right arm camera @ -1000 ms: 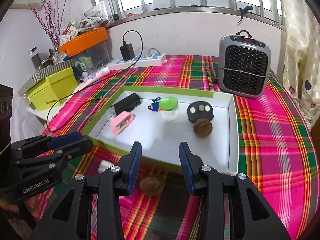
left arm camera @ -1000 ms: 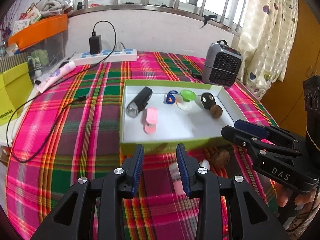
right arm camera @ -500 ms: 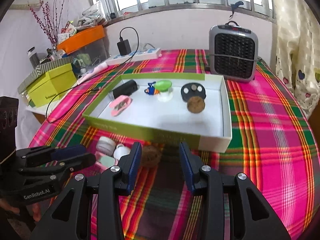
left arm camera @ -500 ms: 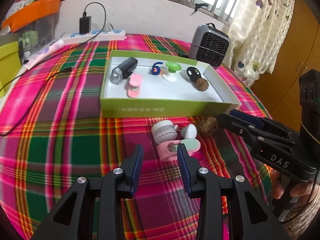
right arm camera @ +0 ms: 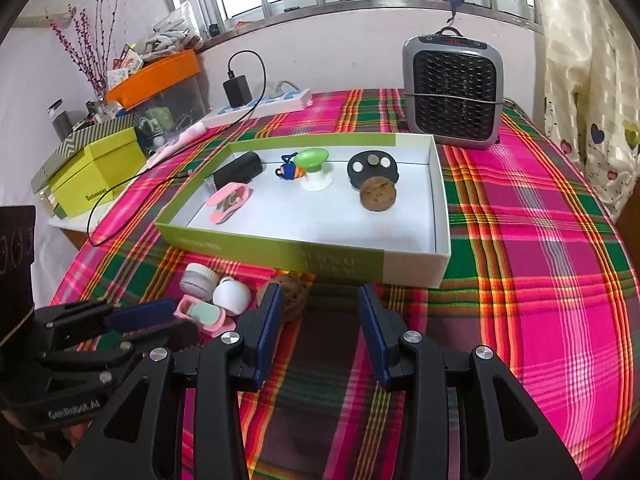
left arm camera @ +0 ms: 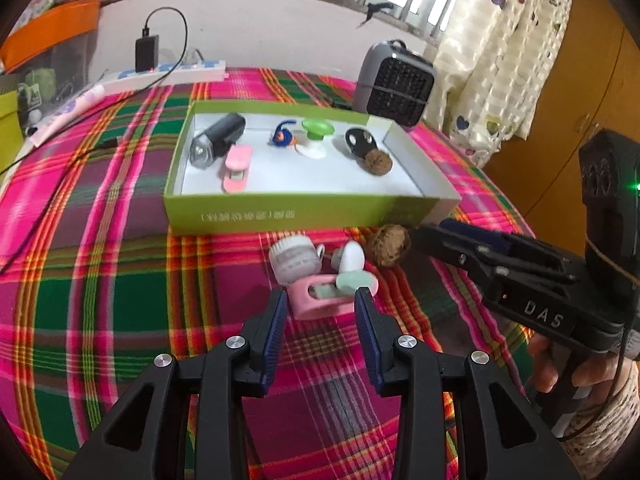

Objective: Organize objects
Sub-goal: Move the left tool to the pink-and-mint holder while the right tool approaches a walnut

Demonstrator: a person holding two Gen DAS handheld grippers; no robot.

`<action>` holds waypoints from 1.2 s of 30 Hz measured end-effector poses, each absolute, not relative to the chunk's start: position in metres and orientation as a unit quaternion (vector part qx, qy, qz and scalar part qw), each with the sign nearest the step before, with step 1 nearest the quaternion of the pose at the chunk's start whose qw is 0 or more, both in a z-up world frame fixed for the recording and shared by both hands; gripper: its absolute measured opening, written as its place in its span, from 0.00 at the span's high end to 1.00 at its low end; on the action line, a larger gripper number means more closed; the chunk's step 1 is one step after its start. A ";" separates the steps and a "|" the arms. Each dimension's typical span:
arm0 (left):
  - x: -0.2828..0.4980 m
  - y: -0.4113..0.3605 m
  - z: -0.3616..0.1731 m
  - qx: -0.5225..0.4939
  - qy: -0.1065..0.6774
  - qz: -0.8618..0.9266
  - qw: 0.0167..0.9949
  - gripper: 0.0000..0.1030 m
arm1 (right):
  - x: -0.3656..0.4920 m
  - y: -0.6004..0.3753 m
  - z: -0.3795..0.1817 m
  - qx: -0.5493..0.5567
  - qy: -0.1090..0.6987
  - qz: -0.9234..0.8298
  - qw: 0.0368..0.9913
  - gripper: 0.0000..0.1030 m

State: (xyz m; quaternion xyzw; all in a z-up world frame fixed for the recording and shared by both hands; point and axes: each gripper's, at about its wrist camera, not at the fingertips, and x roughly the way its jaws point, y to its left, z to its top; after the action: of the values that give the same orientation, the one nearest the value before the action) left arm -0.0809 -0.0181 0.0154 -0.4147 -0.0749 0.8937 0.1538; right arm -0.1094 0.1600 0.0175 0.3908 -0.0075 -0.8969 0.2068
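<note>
On the plaid cloth in front of the green box (left arm camera: 312, 216) lie a pink clip with a mint pad (left arm camera: 320, 300), a white ribbed jar (left arm camera: 294, 260), a small white ball (left arm camera: 352, 258) and a walnut (left arm camera: 390, 244). My left gripper (left arm camera: 322, 312) is open, its fingertips on either side of the pink clip's near end without pressing it. My right gripper (right arm camera: 319, 300) is open and empty, and the walnut (right arm camera: 294, 294) sits just beyond its left fingertip. The box holds a black torch (left arm camera: 218, 146), a second pink clip (left arm camera: 236, 168), a blue toy (left arm camera: 284, 136), a green-capped piece (left arm camera: 316, 136), a black disc (left arm camera: 360, 142) and another walnut (left arm camera: 378, 162).
A grey heater (right arm camera: 452, 92) stands behind the box at the right. A power strip with a charger and cable (right arm camera: 260, 104) lies at the back. A yellow-green box (right arm camera: 96, 172) and an orange-lidded bin (right arm camera: 156, 76) sit at the left edge. A hand (left arm camera: 580, 376) holds the right gripper.
Both grippers have drawn back from the box and sunk a little. The loose items in front of the box came into view, and the left gripper's tips now flank the pink clip.
</note>
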 end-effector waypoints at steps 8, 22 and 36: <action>-0.085 -0.014 0.014 -0.413 -0.072 0.892 0.169 0.64 | -0.111 0.160 0.016 0.394 -0.009 -0.895 0.208 0.61; -0.063 0.004 0.016 -0.413 -0.031 0.889 0.195 0.64 | -0.111 0.163 0.016 0.396 -0.011 -0.895 0.204 0.61; -0.087 0.013 0.012 -0.417 0.011 0.883 0.213 0.63 | -0.112 0.164 0.014 0.400 -0.013 -0.893 0.205 0.61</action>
State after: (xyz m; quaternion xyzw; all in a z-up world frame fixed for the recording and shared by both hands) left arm -0.0872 0.0130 0.0115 -0.4169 0.0114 0.8835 0.2134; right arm -0.1124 0.1643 0.0141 0.3999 -0.0130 -0.8933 0.2049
